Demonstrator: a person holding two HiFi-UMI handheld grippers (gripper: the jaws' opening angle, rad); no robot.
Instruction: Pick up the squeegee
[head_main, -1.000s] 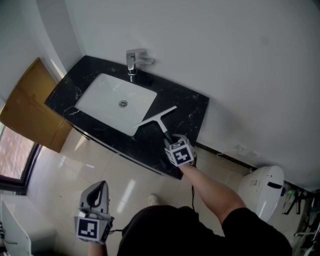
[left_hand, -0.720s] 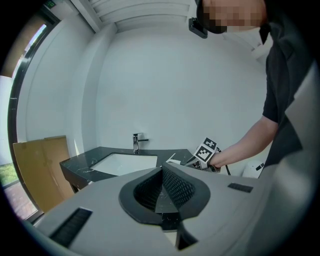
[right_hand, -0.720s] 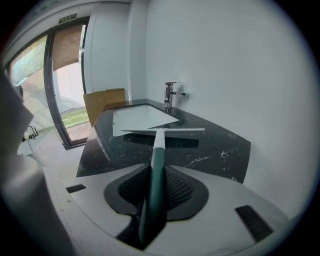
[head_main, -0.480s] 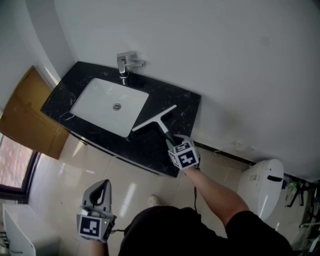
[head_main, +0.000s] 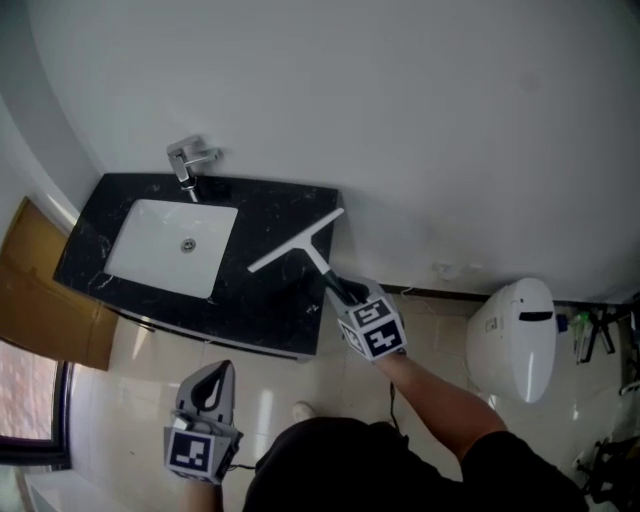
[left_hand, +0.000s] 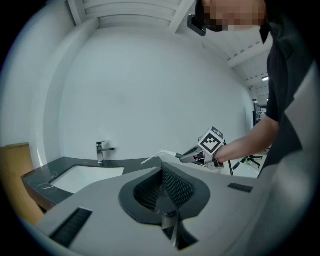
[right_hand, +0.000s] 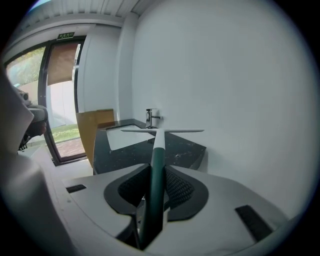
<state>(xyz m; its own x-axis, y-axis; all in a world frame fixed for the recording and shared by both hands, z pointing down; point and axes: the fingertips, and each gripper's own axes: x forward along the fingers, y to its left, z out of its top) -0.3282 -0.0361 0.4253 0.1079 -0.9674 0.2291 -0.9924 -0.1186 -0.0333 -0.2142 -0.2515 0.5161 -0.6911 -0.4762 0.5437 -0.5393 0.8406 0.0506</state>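
Counter (head_main: 268, 292) | right gripper (head_main: 346, 292) clamps squeegee (head_main: 297, 243) | left gripper (head_main: 211, 378) closed | toilet (head_main: 510, 340): head view only

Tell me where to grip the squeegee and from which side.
Grip the squeegee by its dark handle, coming from the free end along the handle's line. The handle is narrow and straight, so jaws close across it; the wide blade sits crosswise at the far end. The right gripper holds it just so.

A bathroom: black vanity (head_main: 272, 292), white sink (head_main: 160, 250), faucet (head_main: 187, 160), toilet (head_main: 510, 340).
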